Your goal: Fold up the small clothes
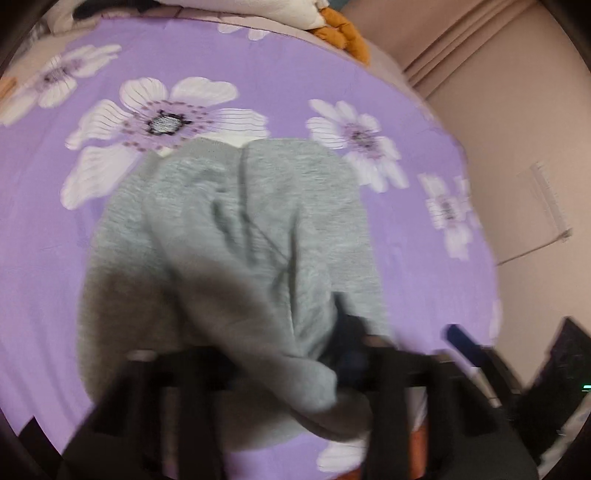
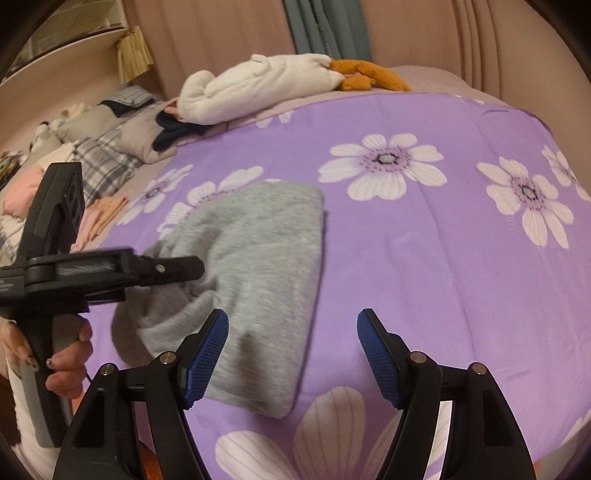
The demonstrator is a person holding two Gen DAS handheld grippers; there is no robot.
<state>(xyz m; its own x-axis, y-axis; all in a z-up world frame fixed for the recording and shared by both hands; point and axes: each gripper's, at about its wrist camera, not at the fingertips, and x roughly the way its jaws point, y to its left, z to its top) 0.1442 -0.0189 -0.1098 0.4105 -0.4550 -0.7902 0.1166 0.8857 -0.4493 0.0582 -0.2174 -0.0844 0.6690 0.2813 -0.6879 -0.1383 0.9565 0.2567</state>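
The grey garment (image 2: 255,266) lay half-folded on the purple flowered bedspread (image 2: 424,240). The left gripper (image 2: 192,271) was clamped on a gathered fold at its near edge, probably to carry it across, while the right gripper (image 2: 291,354) hung apart and empty just beside it.

We see a bed with a purple flowered cover (image 2: 424,240), pink curtains (image 2: 229,40) behind it, and a teal curtain (image 2: 325,29).

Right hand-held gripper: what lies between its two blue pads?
Only bare purple flowered bedsheet, seen in the right wrist view; the grey knitted garment lies left of the right hand-held gripper.
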